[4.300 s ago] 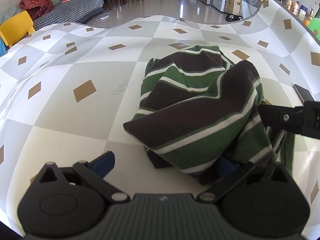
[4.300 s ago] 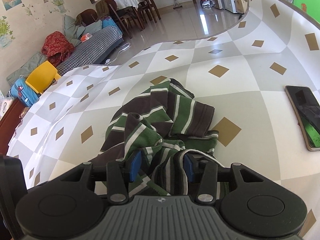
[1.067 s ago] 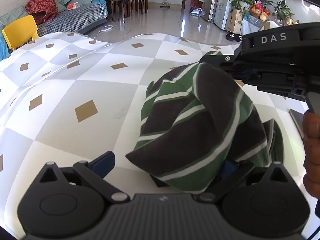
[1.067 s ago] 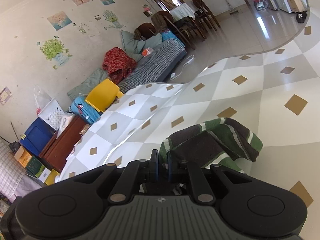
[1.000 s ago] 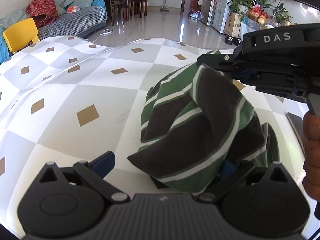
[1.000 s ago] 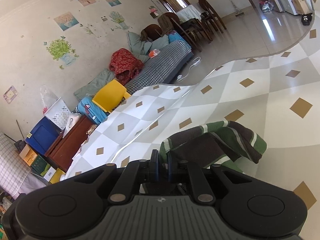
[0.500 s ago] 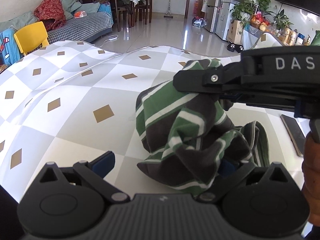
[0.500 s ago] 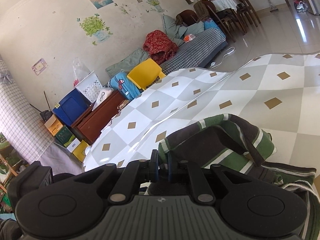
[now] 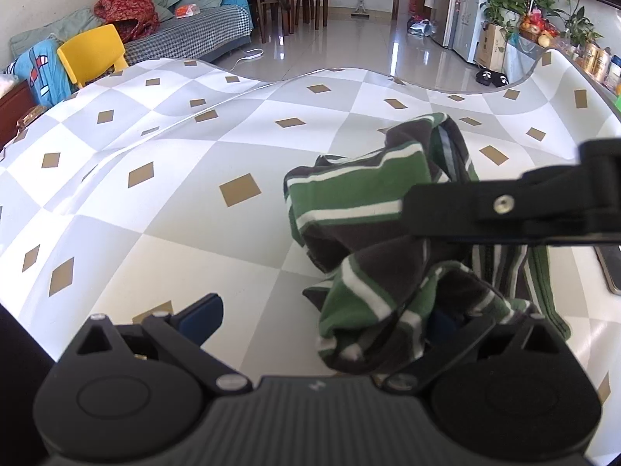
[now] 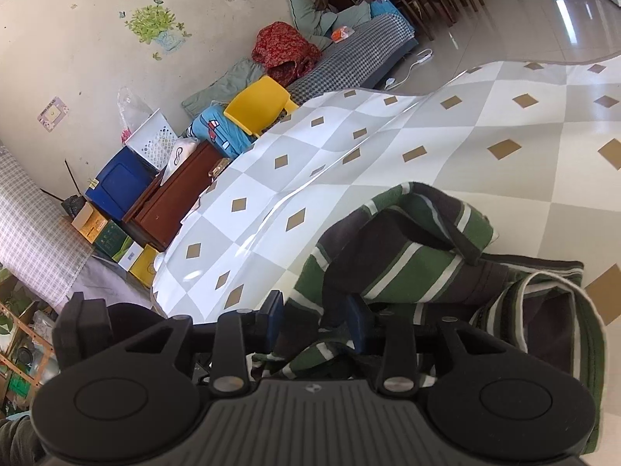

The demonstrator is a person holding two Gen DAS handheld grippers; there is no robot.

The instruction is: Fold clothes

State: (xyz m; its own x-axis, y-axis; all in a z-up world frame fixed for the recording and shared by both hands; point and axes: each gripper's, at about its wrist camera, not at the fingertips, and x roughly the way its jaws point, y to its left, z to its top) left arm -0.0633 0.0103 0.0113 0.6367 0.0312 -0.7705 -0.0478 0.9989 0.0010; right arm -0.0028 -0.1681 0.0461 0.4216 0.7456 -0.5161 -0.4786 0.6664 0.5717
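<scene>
Checkered grey-and-white tablecloth with tan diamonds (image 9: 163,233) fills the left side of the left wrist view, bare out to its curled far edge. Moving right, the left gripper (image 9: 322,318) shows its blue left pad out in the open, jaws spread wide, while the right pad sits buried under cloth, so nothing is clamped between them. Right of that, the green, brown and white striped garment (image 9: 361,202) lies crumpled in a heap on the cloth, one fold draped over that right finger. Further right, the right gripper (image 10: 314,318) reaches in across the heap; its jaws are opening, with a bunch of striped fabric in the gap between the blue pads. At the far right edge, a dark flat phone (image 9: 610,272) rests on the table
</scene>
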